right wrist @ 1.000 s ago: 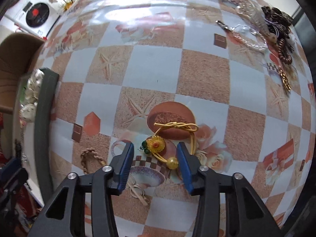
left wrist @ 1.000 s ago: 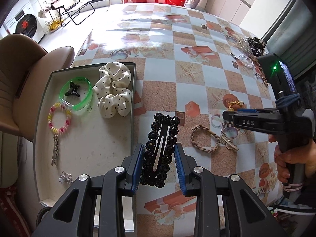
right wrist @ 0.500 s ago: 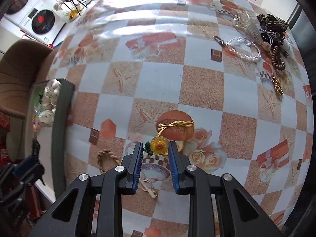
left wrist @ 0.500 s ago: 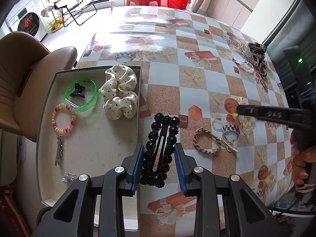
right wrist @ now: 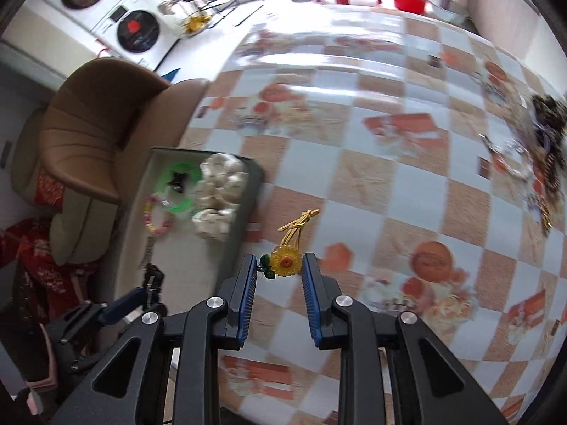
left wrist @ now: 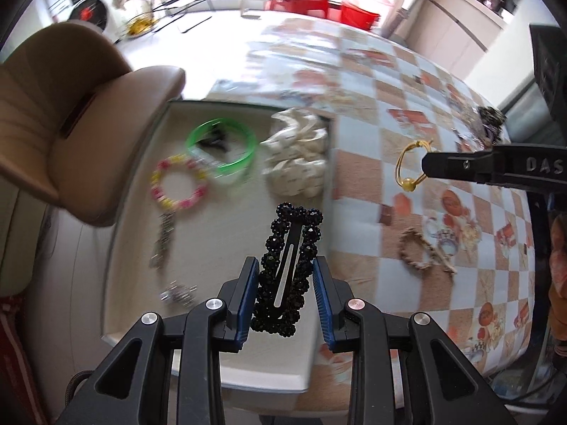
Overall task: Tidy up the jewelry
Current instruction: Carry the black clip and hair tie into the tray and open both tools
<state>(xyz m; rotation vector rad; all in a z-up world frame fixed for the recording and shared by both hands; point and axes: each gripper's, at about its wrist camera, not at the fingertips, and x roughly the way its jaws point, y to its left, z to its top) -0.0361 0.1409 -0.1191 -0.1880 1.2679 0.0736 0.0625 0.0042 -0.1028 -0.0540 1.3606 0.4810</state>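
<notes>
In the left wrist view my left gripper (left wrist: 284, 285) is shut on a black beaded hair clip (left wrist: 288, 269), held in the air over the right part of the shallow grey tray (left wrist: 212, 237). Inside the tray lie a green bangle (left wrist: 244, 157), a pink-and-yellow bead bracelet (left wrist: 177, 187) and a white dotted scrunchie (left wrist: 297, 163). My right gripper (right wrist: 278, 272) is shut on a yellow sunflower hair tie (right wrist: 285, 264), lifted off the checked tablecloth just right of the tray's wall (right wrist: 235, 244). The tie's yellow loop (left wrist: 407, 170) also hangs from the right gripper's tip in the left wrist view.
A beige braided hair tie (left wrist: 418, 251) lies on the table right of the tray. More jewelry is piled at the table's far right edge (right wrist: 545, 134). A brown chair (left wrist: 71, 106) stands against the tray's left side. A thin chain (left wrist: 163, 237) and a small silver piece (left wrist: 177, 294) lie near the tray's front.
The right gripper closed on the sunflower hair tie and lifted it leftward toward the tray. The left gripper carried the black clip left, from above the tablecloth to above the tray.
</notes>
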